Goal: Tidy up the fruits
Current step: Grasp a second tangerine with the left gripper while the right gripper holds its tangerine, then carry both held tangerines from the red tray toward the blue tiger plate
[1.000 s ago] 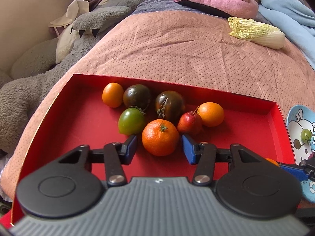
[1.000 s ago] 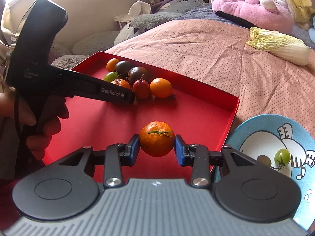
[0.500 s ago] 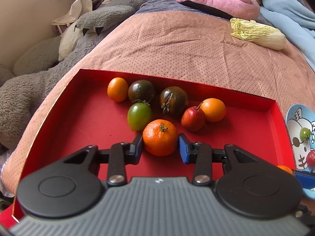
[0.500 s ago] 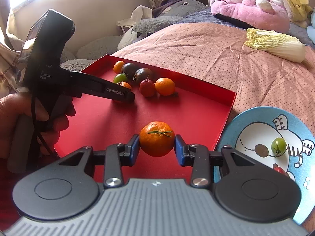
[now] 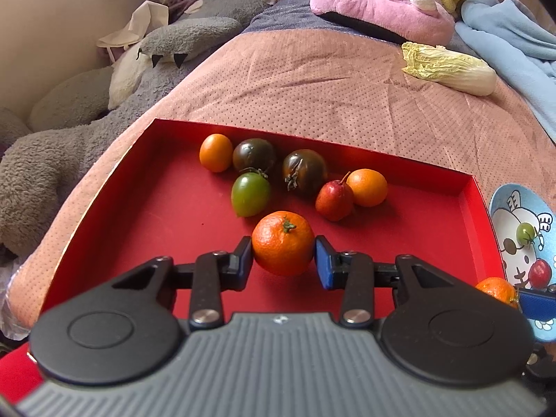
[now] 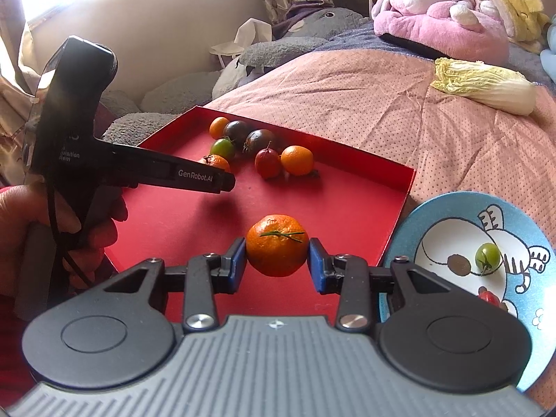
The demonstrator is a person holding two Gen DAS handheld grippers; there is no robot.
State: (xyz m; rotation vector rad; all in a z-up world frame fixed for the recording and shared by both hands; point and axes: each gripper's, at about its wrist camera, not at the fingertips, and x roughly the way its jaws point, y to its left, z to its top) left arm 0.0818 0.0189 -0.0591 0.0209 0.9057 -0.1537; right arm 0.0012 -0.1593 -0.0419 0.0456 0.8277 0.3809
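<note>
A red tray point(image 5: 166, 208) lies on the bed with several fruits in it: two small oranges, two dark tomatoes, a green tomato point(image 5: 250, 194) and a small red fruit point(image 5: 333, 199). My left gripper point(image 5: 283, 257) is shut on a tangerine point(image 5: 282, 242), held above the tray floor. My right gripper point(image 6: 278, 260) is shut on another tangerine point(image 6: 277, 249) above the tray's near right corner point(image 6: 392, 232). A blue cartoon plate point(image 6: 451, 243) to the right holds a green tomato point(image 6: 487, 256) and a red fruit point(image 6: 488, 297).
A napa cabbage point(image 5: 448, 67) lies on the pink bedspread beyond the tray. Grey and pink plush toys point(image 5: 378, 3) lie at the left and back. A blue blanket point(image 5: 514, 45) is at the far right. The left gripper's body point(image 6: 139, 170) reaches over the tray.
My left gripper closed on its tangerine and lifted it back from the fruit cluster. My right gripper moved up and a little right with its tangerine, so more of the plate shows.
</note>
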